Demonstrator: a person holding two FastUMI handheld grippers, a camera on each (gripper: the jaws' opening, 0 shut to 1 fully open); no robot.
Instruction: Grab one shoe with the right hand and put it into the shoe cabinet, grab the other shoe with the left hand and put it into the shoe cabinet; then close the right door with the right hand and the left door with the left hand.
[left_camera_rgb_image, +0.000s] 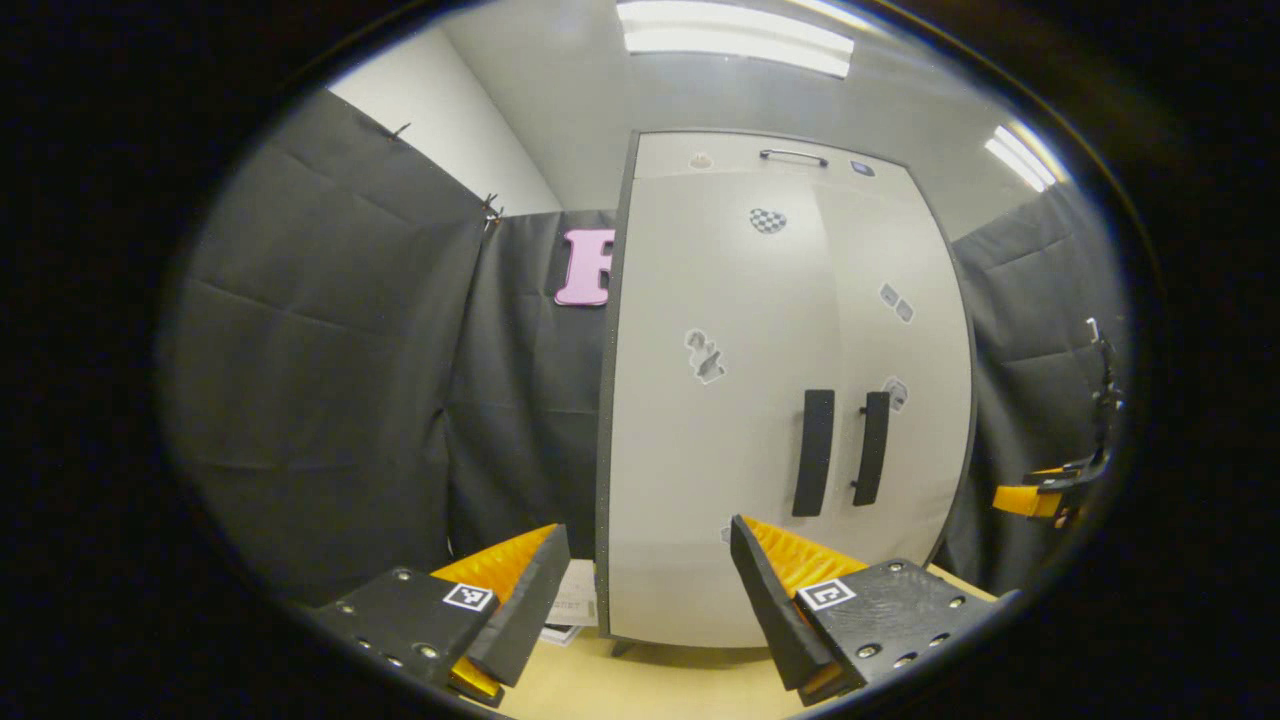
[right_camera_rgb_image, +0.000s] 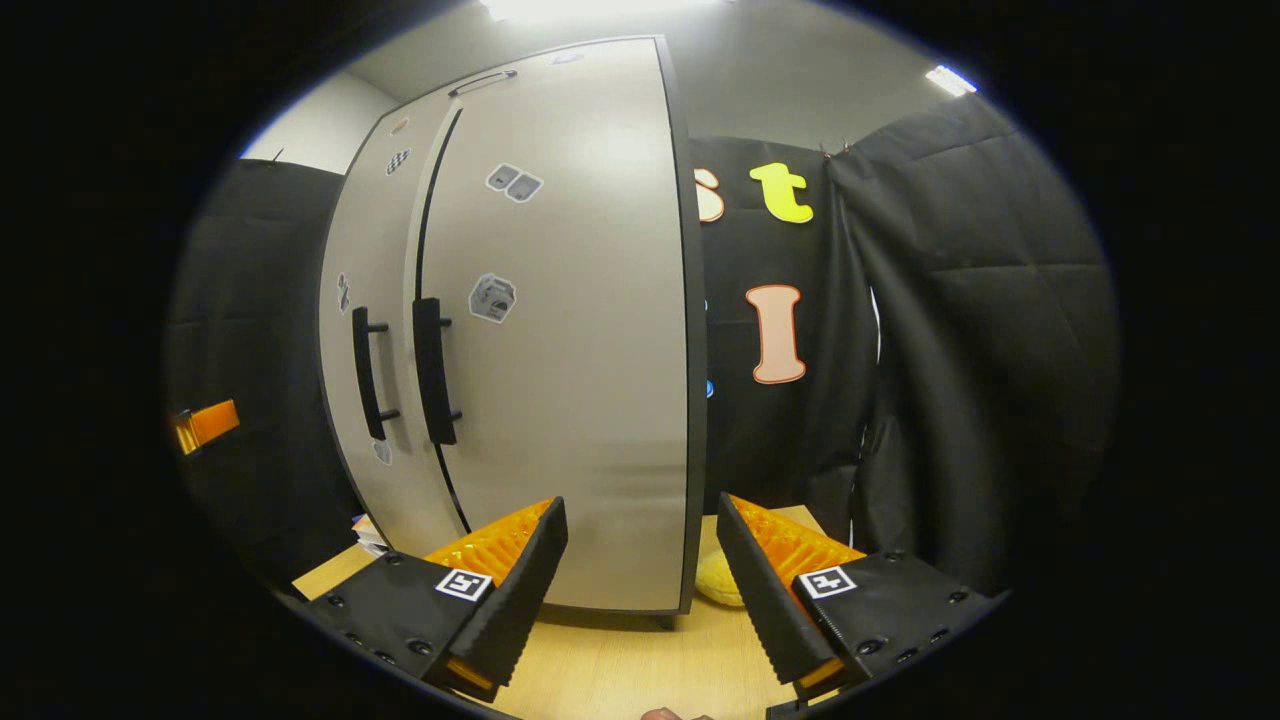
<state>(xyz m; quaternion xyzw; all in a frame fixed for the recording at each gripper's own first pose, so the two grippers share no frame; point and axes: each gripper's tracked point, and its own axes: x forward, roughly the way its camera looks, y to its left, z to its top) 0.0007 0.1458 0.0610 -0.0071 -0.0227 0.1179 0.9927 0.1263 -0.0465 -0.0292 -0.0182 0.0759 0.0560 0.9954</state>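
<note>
Left gripper view, near: left tool (left_camera_rgb_image: 648, 600) w/ fingers spread wide, nothing between them, held above the table (left_camera_rgb_image: 660, 685). Papers (left_camera_rgb_image: 572, 608) lie on the table just behind the left finger, at the cabinet's left foot.

Right gripper view, near: right tool (right_camera_rgb_image: 640, 590) also spread apart and empty, over the same table (right_camera_rgb_image: 640, 670). A fingertip-like bit shows at the bottom edge; we can't tell more.

Mid: shoe cabinet (left_camera_rgb_image: 780, 400) stands upright on the table, directly ahead of both tools. We see both doors shut: left door (left_camera_rgb_image: 715, 400) and right door (left_camera_rgb_image: 895, 380) meet at the centre seam, flush. In the right gripper view a thin dark gap runs down the seam btw the doors. Two dark vertical handles (left_camera_rgb_image: 840, 450) sit side by side at the seam. Small stickers scattered on the fronts. A top handle (left_camera_rgb_image: 793, 156) sits near the cabinet's upper edge.

Shoes: we see none outside; w/ the doors closed we can't tell whether they are inside.

A yellow object (right_camera_rgb_image: 722, 580) rests on the table at the cabinet's right foot, partly hidden by the right tool's finger; identity unclear.

Far: booth wall behind; ceiling lights above. The other tool shows at far right in the left gripper view (left_camera_rgb_image: 1040, 497).
</note>
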